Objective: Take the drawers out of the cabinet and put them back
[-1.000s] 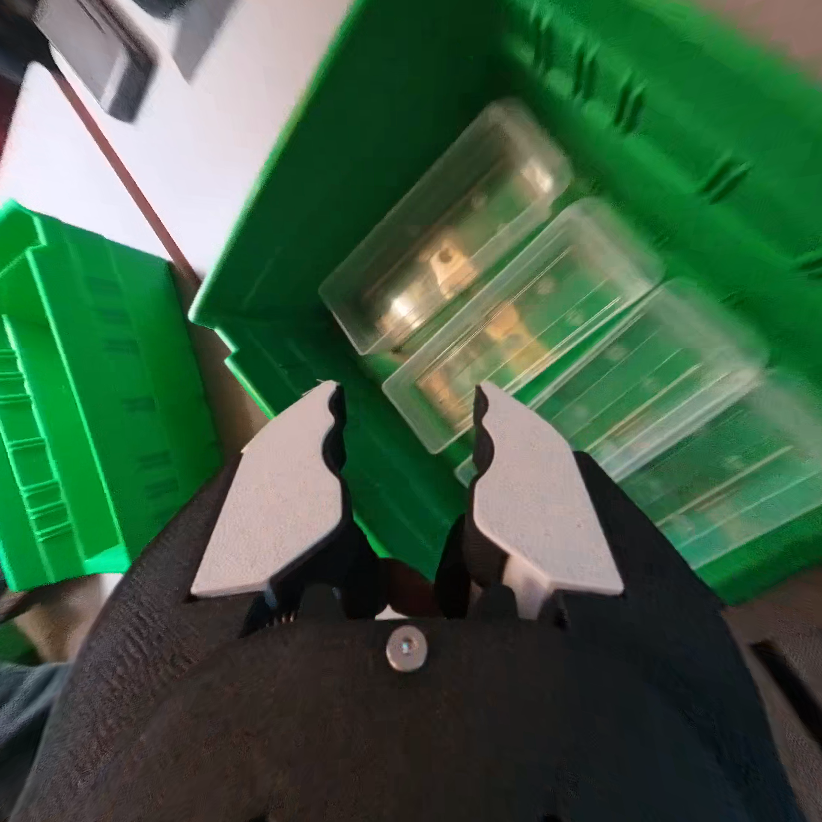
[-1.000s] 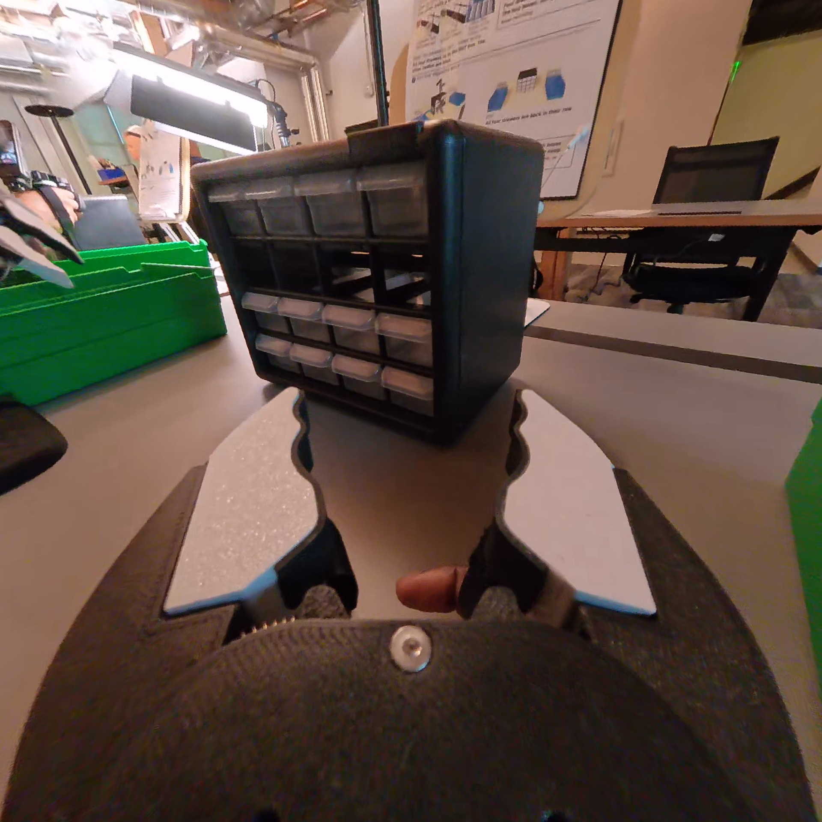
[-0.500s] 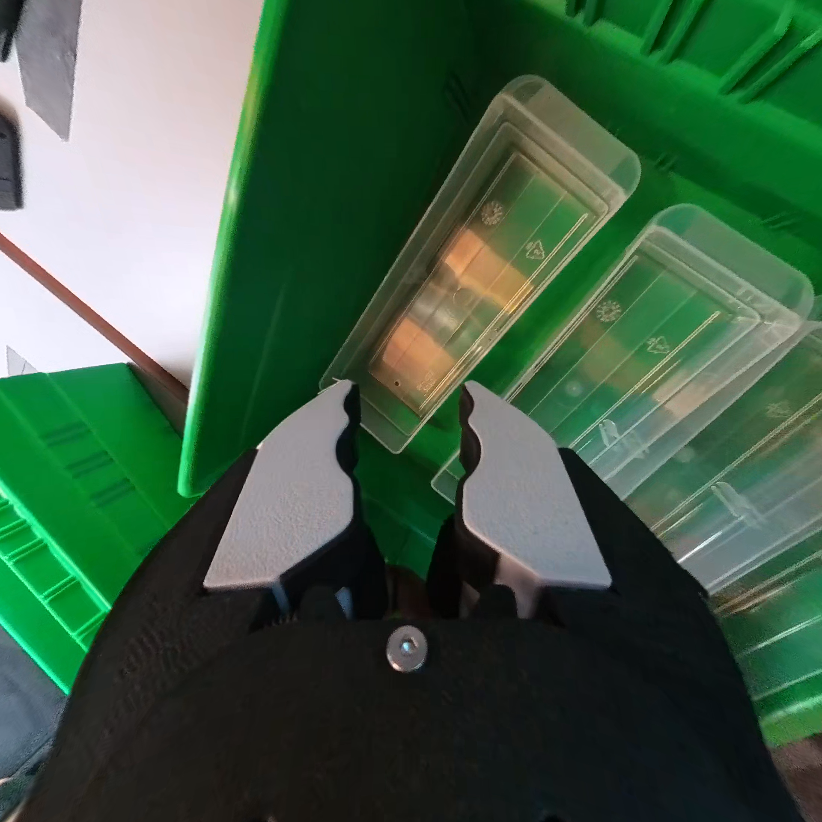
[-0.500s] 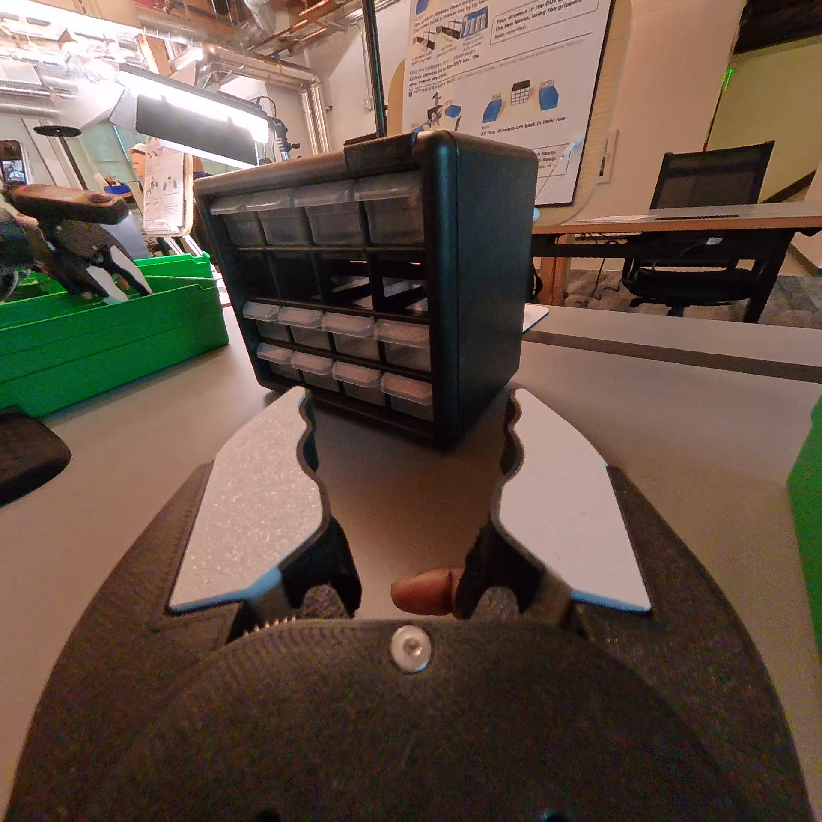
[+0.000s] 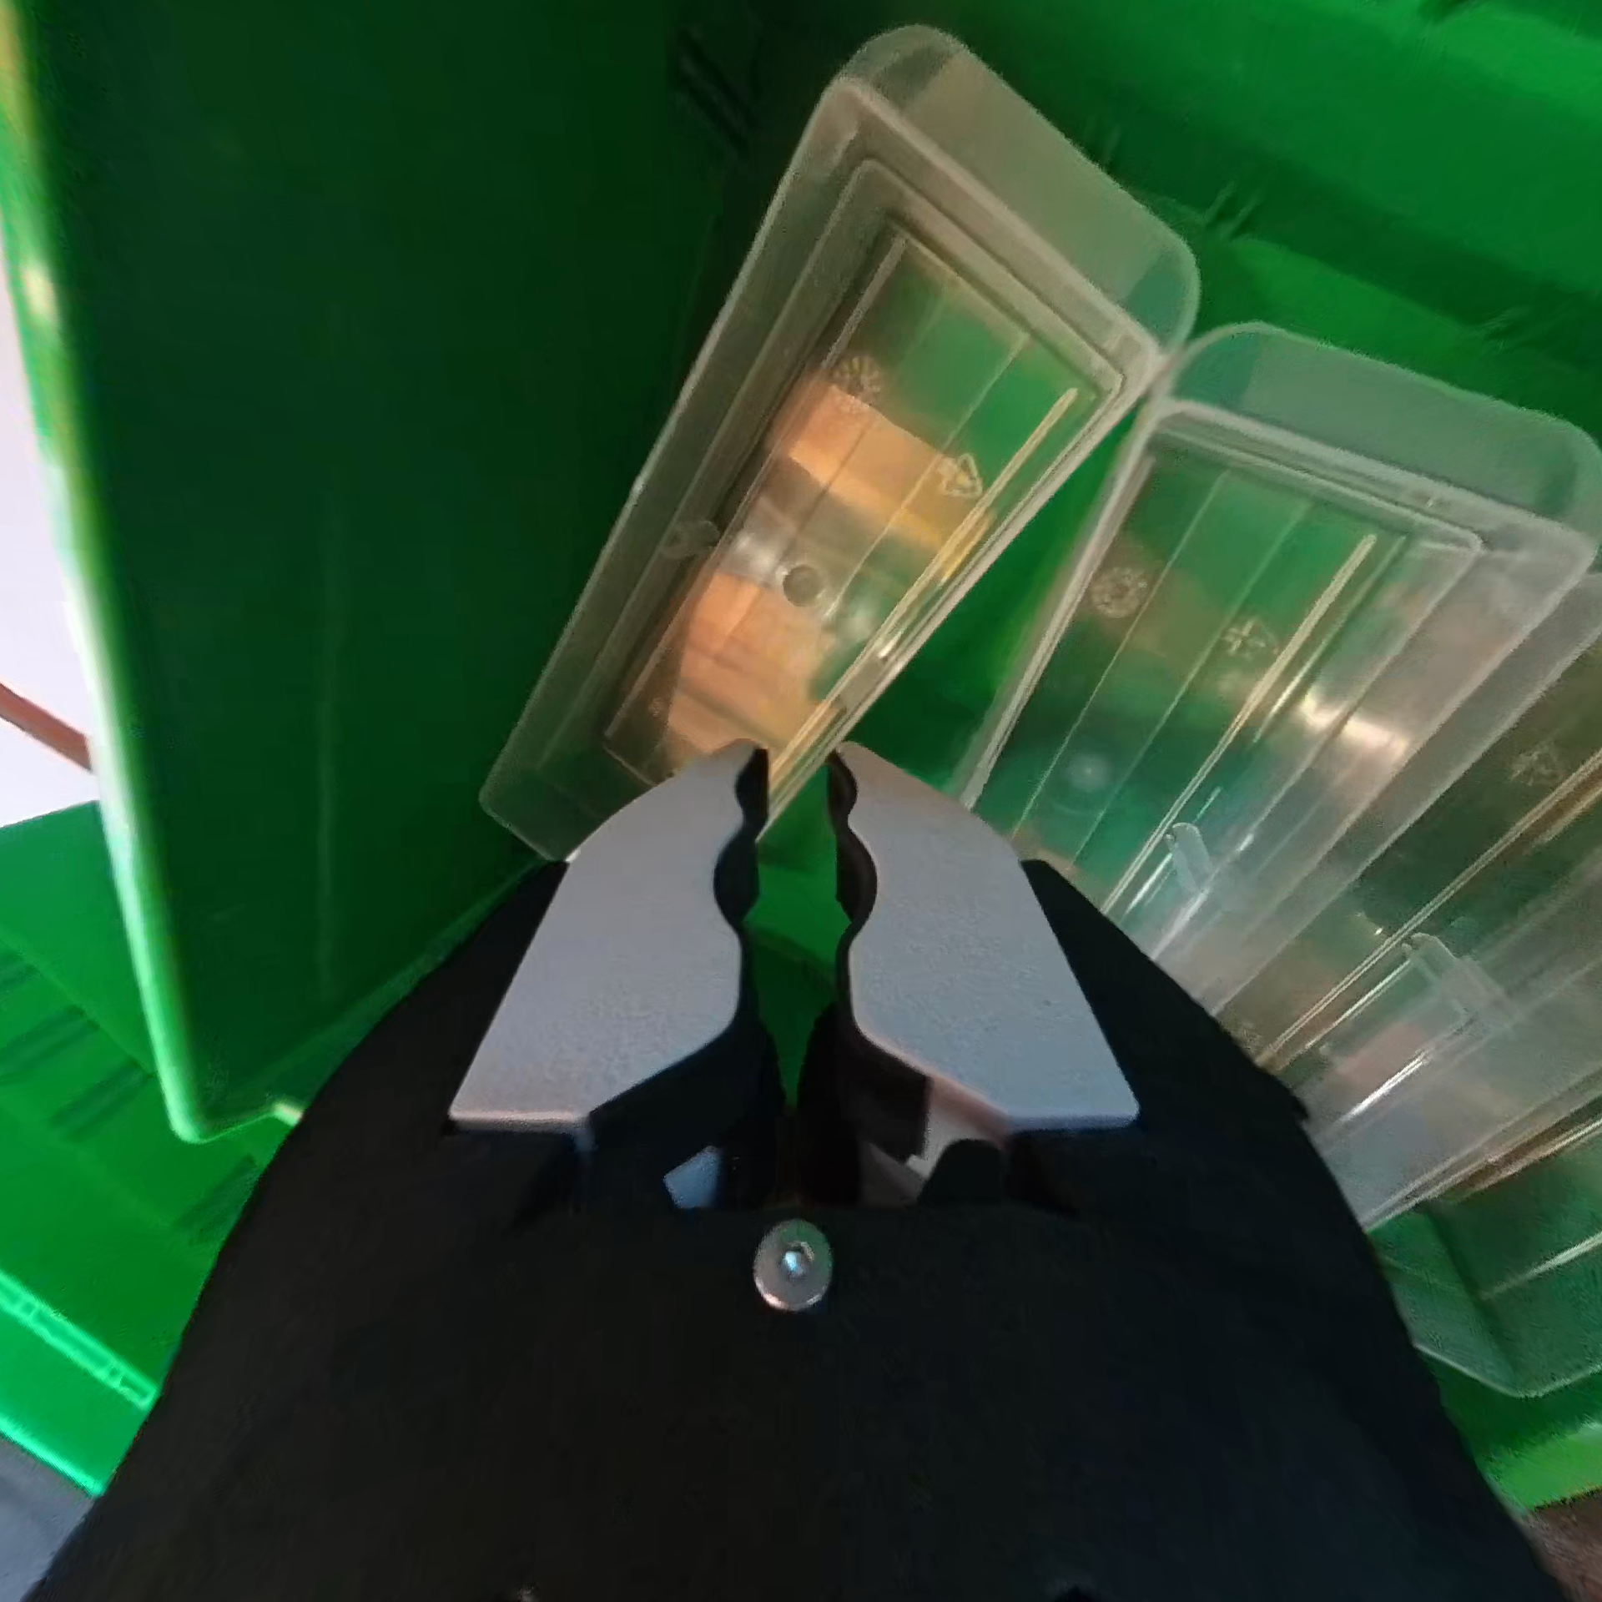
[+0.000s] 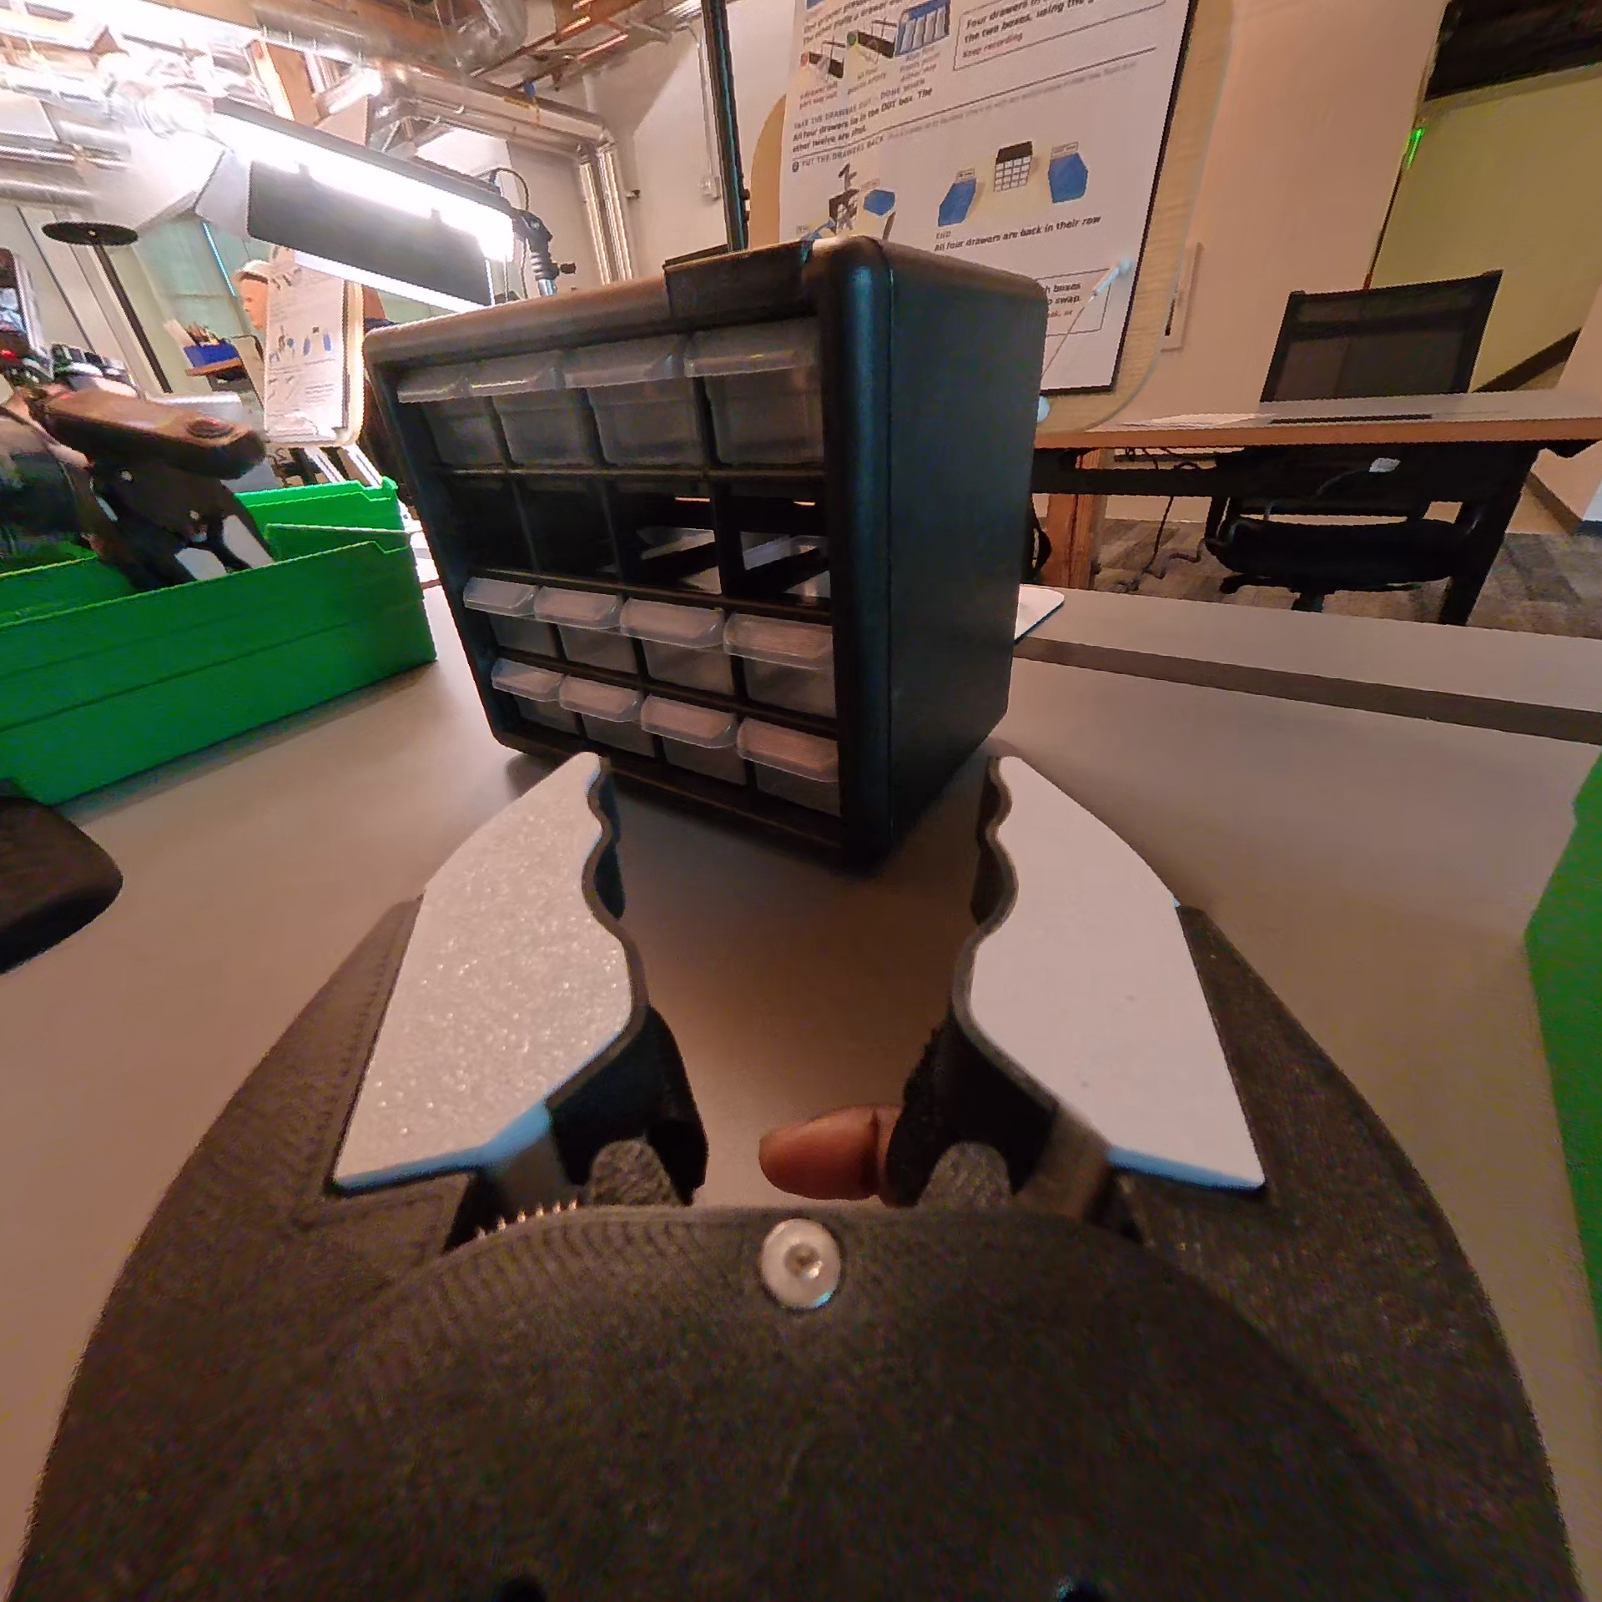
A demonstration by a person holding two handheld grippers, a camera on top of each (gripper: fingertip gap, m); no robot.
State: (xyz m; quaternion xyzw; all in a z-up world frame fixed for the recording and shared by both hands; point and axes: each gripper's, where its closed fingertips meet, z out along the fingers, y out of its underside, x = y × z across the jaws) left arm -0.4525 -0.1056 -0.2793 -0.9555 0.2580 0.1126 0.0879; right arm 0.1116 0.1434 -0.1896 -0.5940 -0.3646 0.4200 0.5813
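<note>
In the left wrist view my left gripper (image 5: 793,767) is down inside a green bin (image 5: 347,433). Its jaws are nearly closed on the near wall of the leftmost clear drawer (image 5: 867,485). More clear drawers (image 5: 1257,693) lie side by side to its right. In the right wrist view the black cabinet (image 6: 945,520) stands on the grey table (image 6: 1300,823). Its second row of slots is empty, and the other rows hold clear drawers. My right gripper (image 6: 797,780) is open and empty, low over the table in front of the cabinet. The left gripper (image 6: 199,537) also shows there, reaching into the green bin (image 6: 217,641).
A second green bin (image 5: 69,1040) lies left of the first. Another green object (image 6: 1569,954) sits at the right edge of the table. A dark object (image 6: 43,893) lies at the left edge. A desk and office chair (image 6: 1352,520) stand behind.
My left gripper has moved down to the leftmost clear drawer and its jaws have closed from wide apart onto the drawer's near wall. The right gripper has edged slightly closer to the cabinet.
</note>
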